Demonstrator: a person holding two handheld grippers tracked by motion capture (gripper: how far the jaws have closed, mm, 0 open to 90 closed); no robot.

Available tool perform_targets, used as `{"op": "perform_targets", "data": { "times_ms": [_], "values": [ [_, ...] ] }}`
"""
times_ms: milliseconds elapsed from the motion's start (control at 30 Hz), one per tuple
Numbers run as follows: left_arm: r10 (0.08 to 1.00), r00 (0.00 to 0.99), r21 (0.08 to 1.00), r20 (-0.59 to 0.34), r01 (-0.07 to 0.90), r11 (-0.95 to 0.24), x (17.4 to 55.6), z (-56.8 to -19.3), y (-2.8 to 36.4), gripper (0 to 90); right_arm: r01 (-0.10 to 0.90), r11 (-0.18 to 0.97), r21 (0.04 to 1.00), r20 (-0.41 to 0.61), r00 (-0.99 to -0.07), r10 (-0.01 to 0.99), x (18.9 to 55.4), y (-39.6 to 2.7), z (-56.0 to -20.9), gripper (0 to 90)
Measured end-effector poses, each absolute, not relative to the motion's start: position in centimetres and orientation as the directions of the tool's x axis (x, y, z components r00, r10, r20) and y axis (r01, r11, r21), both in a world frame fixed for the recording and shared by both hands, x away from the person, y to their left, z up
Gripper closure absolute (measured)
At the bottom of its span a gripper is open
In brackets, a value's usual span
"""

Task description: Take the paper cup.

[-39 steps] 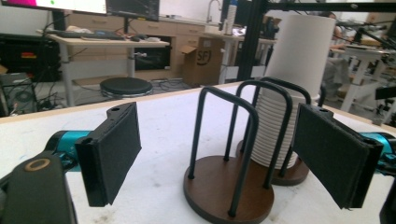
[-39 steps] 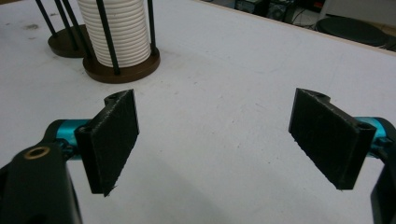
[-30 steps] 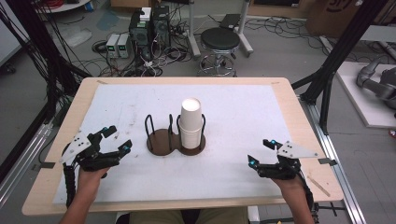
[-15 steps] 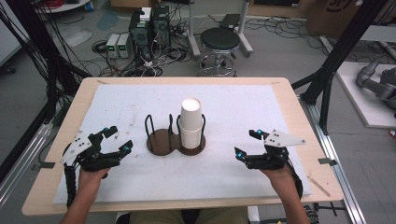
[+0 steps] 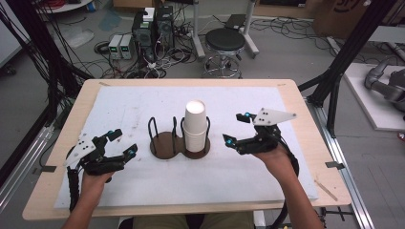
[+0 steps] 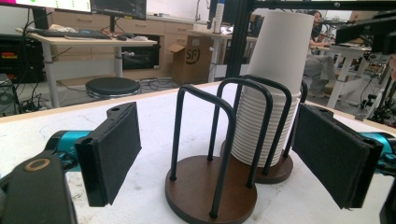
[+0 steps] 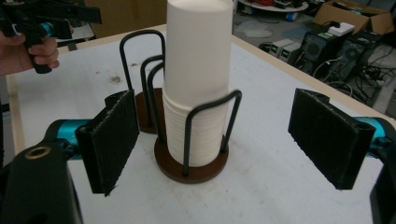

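Cups (image 5: 196,126) stand apart from wide-open, seemingly empty right gripper (image 5: 235,129).

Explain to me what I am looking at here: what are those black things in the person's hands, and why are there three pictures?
A person sits at a table and holds a hand-worked grasping tool in each hand: the left tool and the right tool. Both are open and hold nothing. One picture comes from a camera above the table. The other two come from small cameras riding on each tool, looking out between its two black padded jaws. On the white sheet stands a dark wooden holder with wire hoops and two round bases. One base carries a stack of white paper cups; the other is bare. The right tool is nearer the cups.
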State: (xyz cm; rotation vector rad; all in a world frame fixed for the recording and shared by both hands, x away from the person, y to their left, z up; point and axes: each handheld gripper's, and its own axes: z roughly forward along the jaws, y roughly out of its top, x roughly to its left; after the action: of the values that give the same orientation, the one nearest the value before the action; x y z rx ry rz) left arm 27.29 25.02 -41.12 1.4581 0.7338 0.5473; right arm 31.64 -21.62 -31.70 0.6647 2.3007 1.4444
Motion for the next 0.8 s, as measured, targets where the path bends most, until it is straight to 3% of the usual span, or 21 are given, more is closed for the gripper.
{"op": "perform_targets", "data": {
  "times_ms": [800],
  "values": [
    [0.705,0.699,0.992,-0.119,0.107,0.061,27.5,-41.2,24.6,15.5,0.215,0.514,0.83,-0.058,-0.885,0.463,37.3,-13.8,-28.6,16.5]
  ]
}}
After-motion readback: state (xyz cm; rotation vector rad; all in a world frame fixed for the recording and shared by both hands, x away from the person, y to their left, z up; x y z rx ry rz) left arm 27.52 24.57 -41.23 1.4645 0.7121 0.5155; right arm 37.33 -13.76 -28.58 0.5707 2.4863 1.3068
